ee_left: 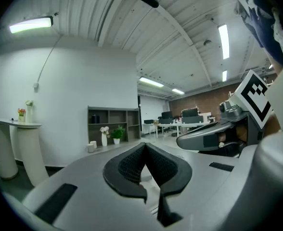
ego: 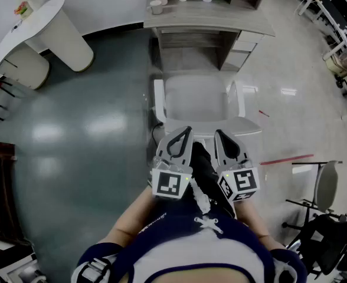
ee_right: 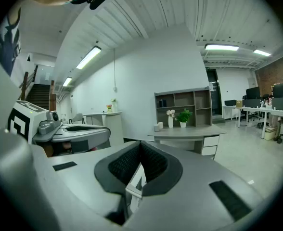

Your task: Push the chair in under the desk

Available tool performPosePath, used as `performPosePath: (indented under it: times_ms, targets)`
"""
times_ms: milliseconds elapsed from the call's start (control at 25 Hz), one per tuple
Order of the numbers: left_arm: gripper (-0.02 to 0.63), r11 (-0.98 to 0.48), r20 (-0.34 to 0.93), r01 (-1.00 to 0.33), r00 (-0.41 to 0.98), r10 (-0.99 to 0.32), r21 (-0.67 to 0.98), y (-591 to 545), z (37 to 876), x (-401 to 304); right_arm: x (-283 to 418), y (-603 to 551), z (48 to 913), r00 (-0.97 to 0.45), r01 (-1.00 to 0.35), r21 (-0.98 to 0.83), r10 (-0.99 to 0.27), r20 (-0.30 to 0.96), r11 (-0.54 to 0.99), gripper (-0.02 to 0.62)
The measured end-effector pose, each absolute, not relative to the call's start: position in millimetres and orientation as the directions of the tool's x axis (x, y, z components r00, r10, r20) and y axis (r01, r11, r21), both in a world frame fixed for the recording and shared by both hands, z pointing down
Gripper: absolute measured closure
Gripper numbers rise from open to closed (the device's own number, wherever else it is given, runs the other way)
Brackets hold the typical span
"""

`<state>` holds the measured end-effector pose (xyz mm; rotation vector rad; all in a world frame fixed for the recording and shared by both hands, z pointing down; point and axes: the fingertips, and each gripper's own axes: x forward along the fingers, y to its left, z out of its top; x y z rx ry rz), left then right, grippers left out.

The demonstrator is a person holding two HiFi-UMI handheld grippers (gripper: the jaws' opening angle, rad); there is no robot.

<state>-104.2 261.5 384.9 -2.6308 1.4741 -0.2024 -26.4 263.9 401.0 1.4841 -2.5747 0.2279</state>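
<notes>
Here both grippers have their jaws closed together, with nothing held: the left gripper and the right gripper are side by side over the near edge of the white chair. The chair stands in front of the desk, facing its opening, the seat mostly outside it. Whether the grippers touch the chair I cannot tell.

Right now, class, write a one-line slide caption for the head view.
Both shut, the left gripper and right gripper hover behind a white chair standing out from the desk.
</notes>
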Motion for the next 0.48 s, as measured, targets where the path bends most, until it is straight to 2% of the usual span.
performPosePath:
  times_ms: [160,480]
  targets:
    - [0.597,-0.527,0.082,-0.830,0.521,-0.849,-0.182,262.1,390.7,-100.3,-23.4,266.6,407.8,-0.489,-0.867,-0.022,-0.841,0.231,0.498,0.586]
    - [0.597,-0.583,0.229,-0.782,0.539,-0.810,-0.220,268.9,421.4,-85.8,-20.8,271.5,424.4,-0.501,-0.832,0.103,-0.819,0.281,0.544,0.586]
